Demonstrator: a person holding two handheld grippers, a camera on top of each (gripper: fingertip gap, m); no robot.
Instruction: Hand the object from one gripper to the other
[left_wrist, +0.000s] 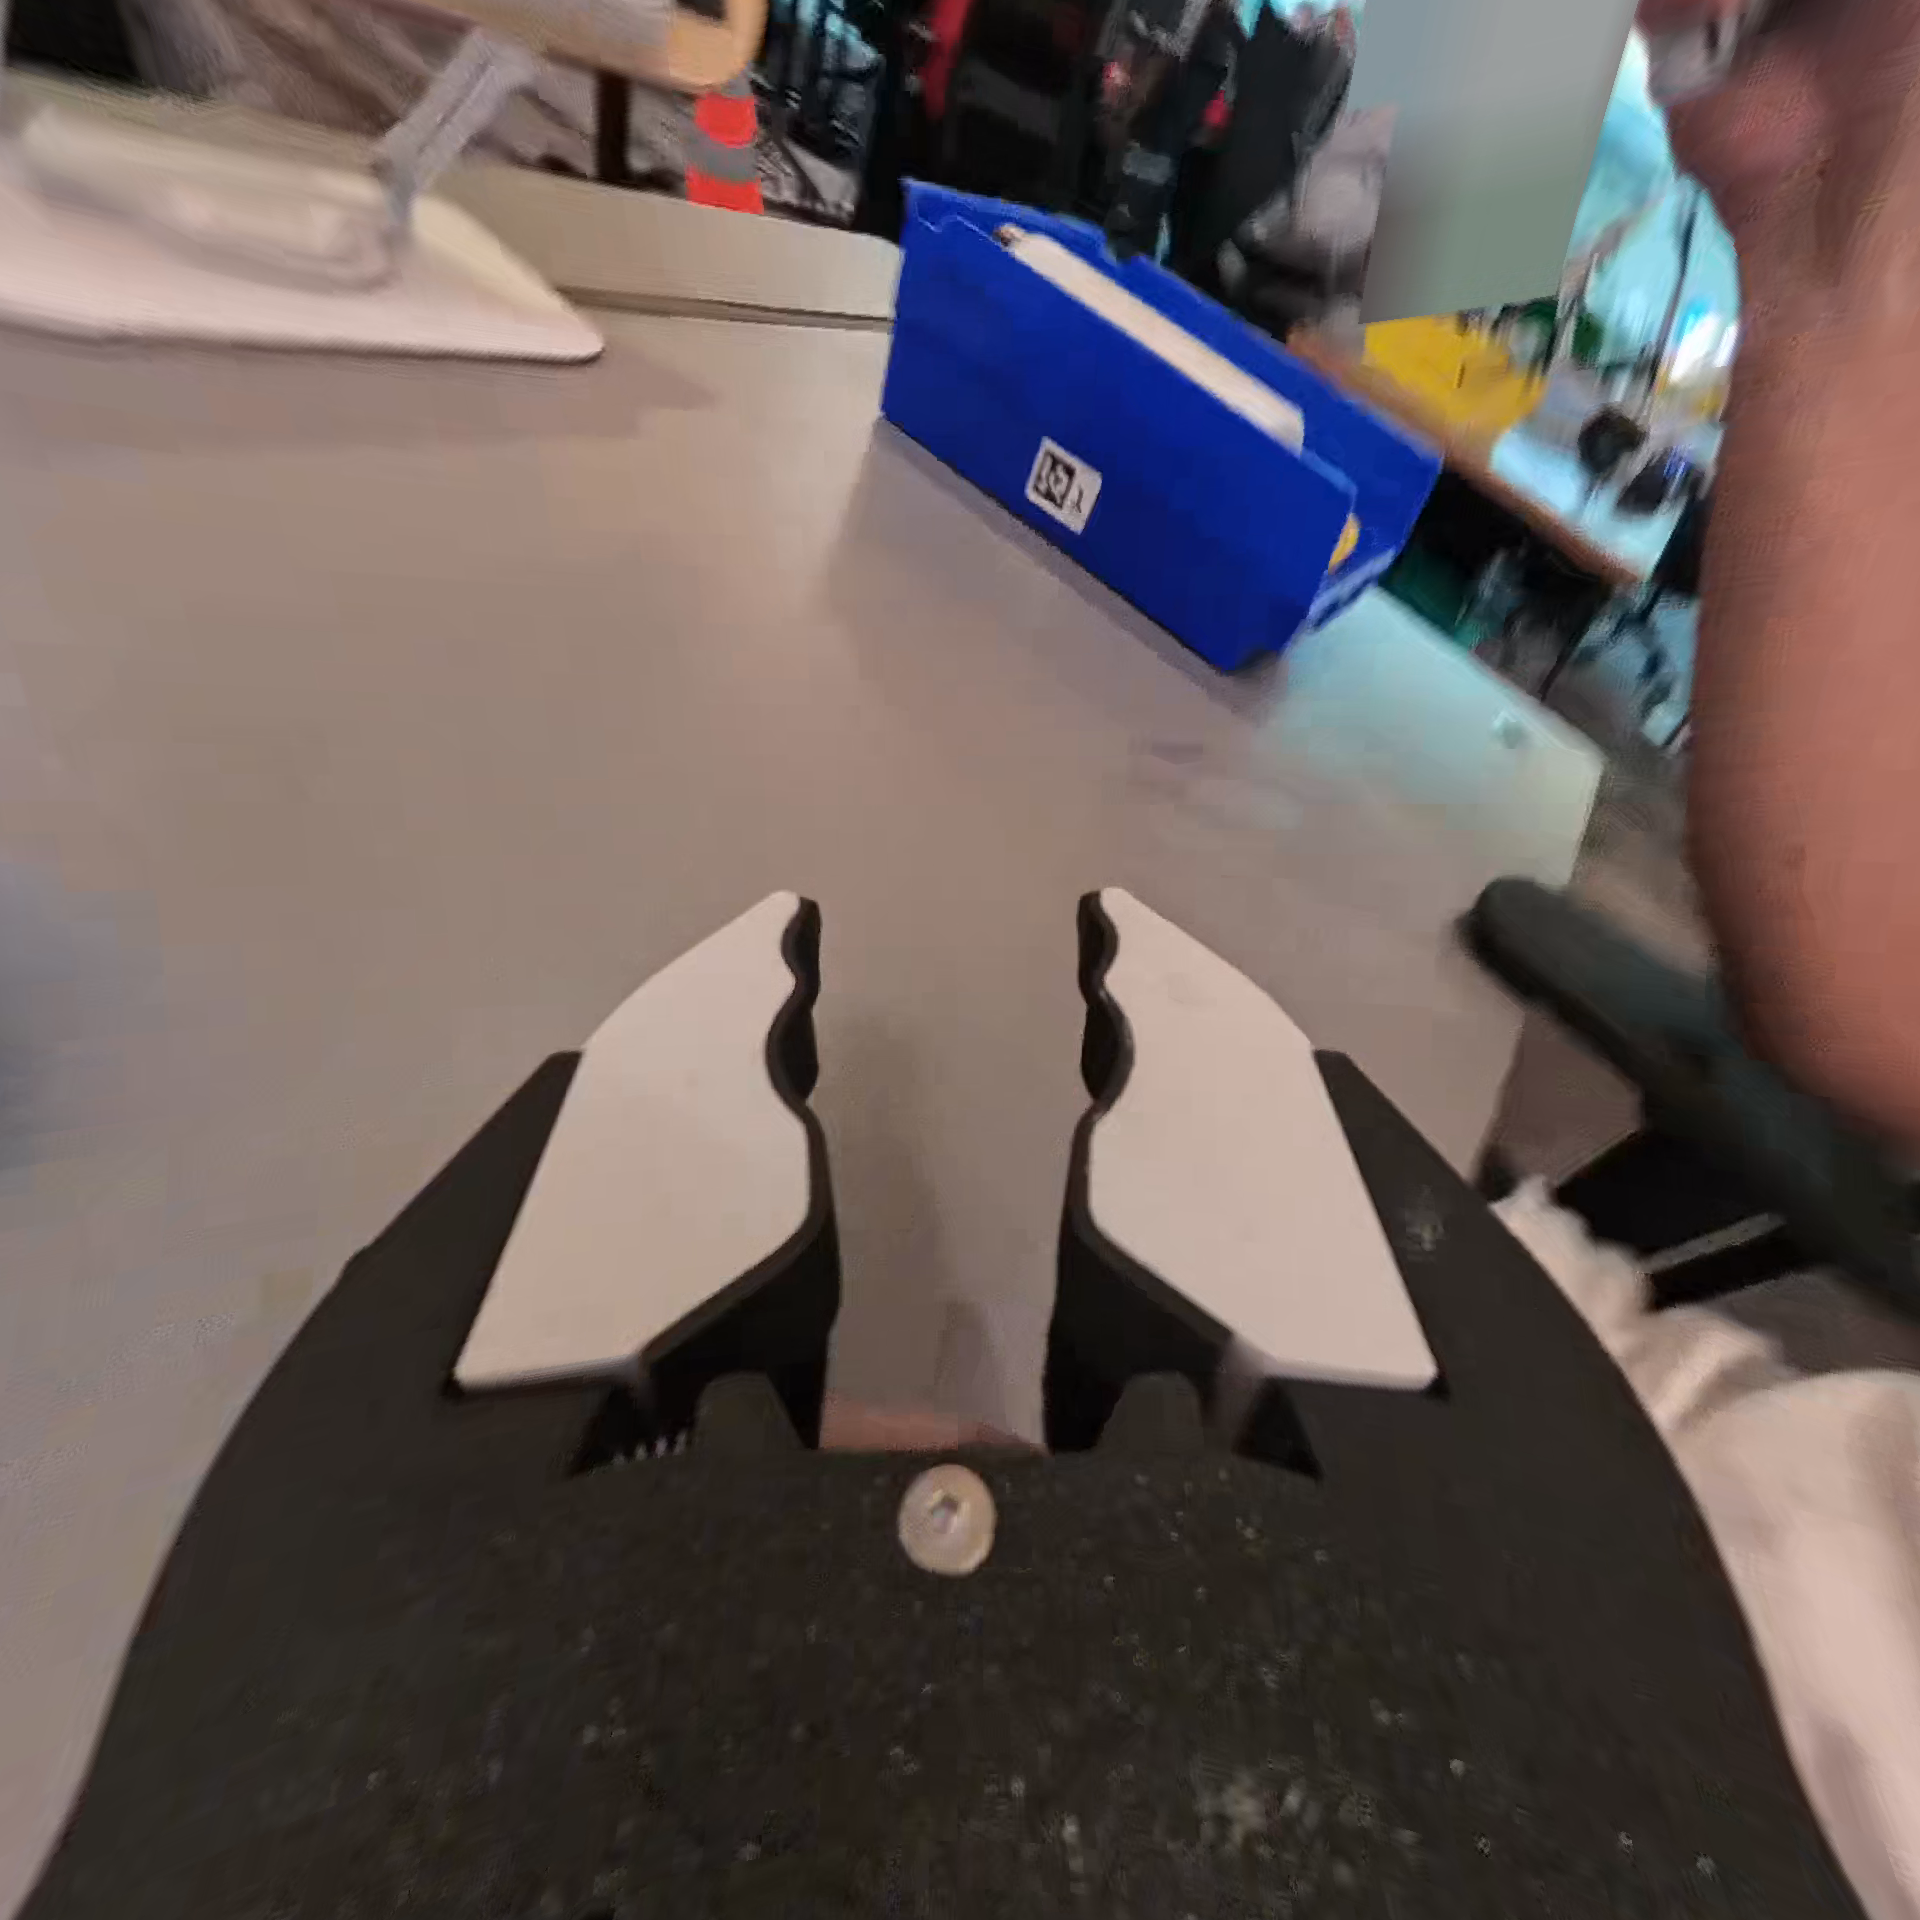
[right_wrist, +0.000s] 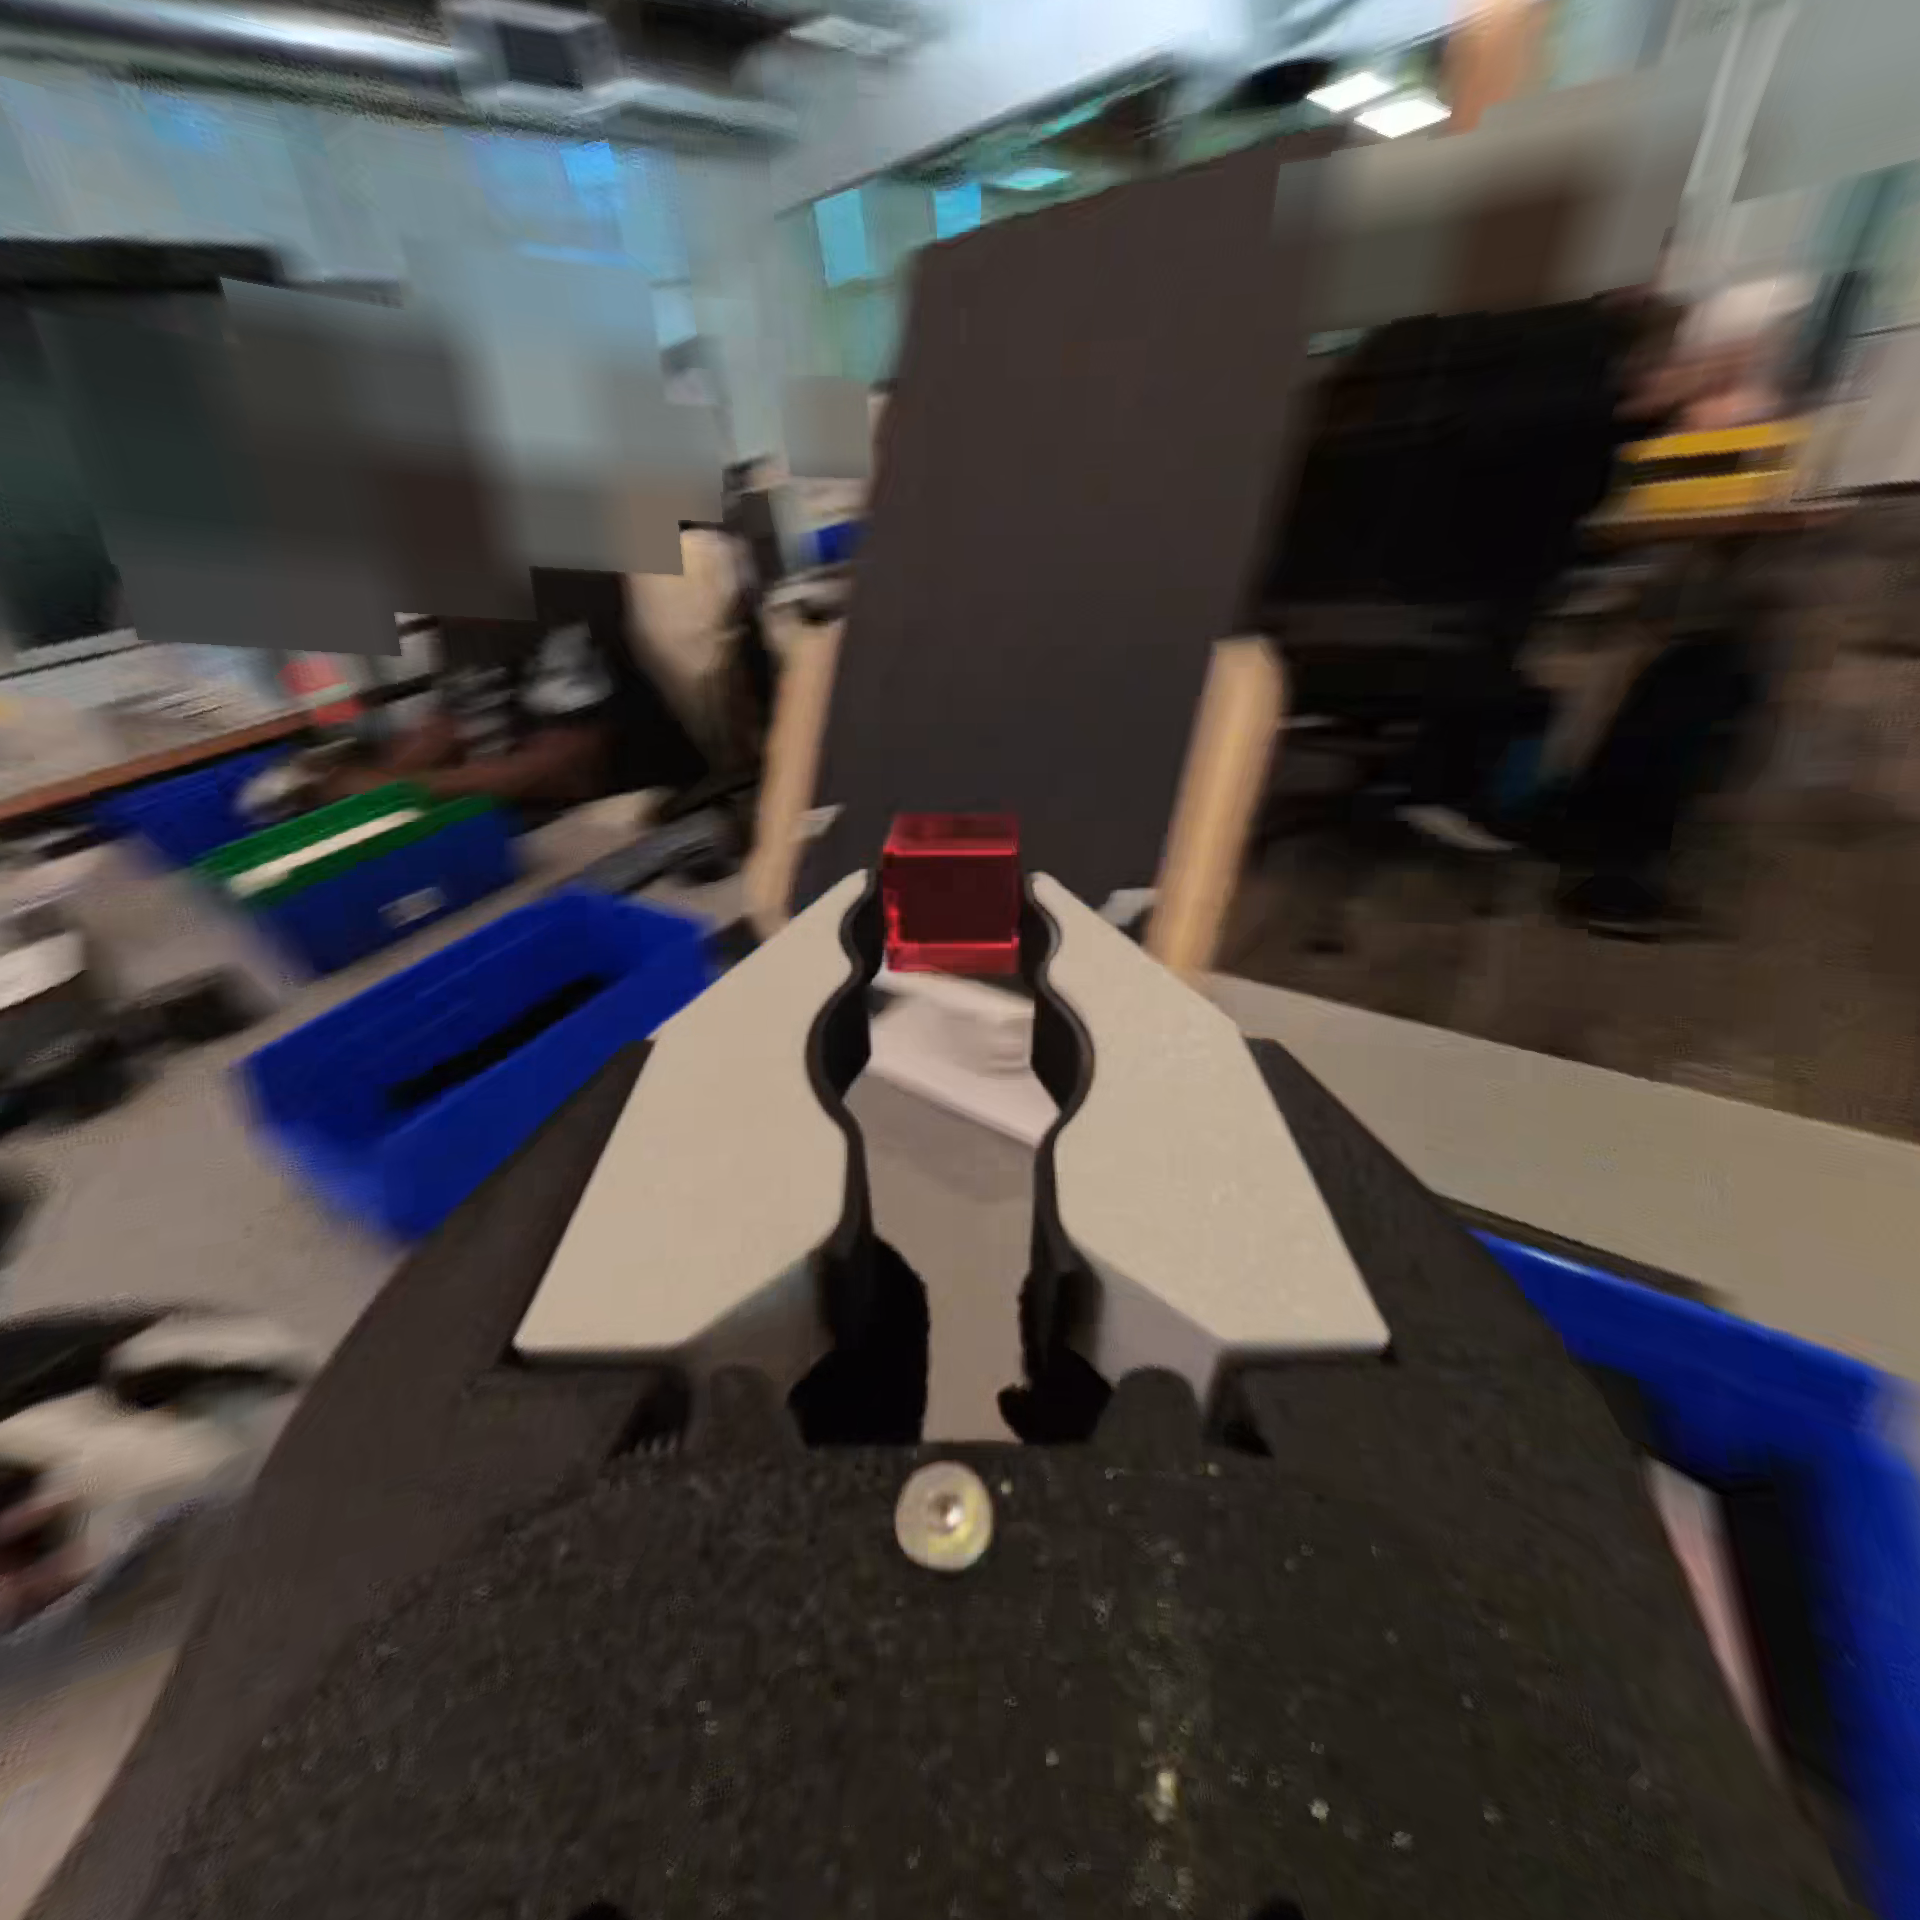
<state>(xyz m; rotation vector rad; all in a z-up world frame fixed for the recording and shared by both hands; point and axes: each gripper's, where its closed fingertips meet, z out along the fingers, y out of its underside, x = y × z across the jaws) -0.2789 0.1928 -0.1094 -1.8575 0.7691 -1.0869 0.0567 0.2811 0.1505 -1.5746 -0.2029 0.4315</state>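
Across the grey tabletop (left_wrist: 520, 644) in the left wrist view, the surface is bare and matte, reaching to a far corner on the right. A blue bin (left_wrist: 1132, 436) stands near that far edge with a white flat item lying along its top and a small black-and-white sticker on its side. At the far left sits a white pad (left_wrist: 312, 301) with a pale, blurred object on it. An orange and grey cone (left_wrist: 722, 145) shows beyond the tabletop, among dark, blurred clutter. A person's arm (left_wrist: 1808, 623) fills the right edge, with a black chair armrest (left_wrist: 1621, 997) below it. The left hand-held gripper (left_wrist: 948, 914) hovers over the tabletop with its fingers spread apart and nothing between them.

The right wrist view is heavily blurred by motion. The right hand-held gripper (right_wrist: 951, 904) pinches a small red cube (right_wrist: 951, 894) between its fingertips, raised above the tabletop. Behind the cube stands a tall dark board (right_wrist: 1070, 520) on pale wooden legs. A blue bin (right_wrist: 468, 1049) lies to the left, a further blue and green bin (right_wrist: 364, 862) sits beyond it, and another blue bin edge (right_wrist: 1714, 1382) shows at the right. People in dark clothes stand in the background of a cluttered workroom with ceiling lights.
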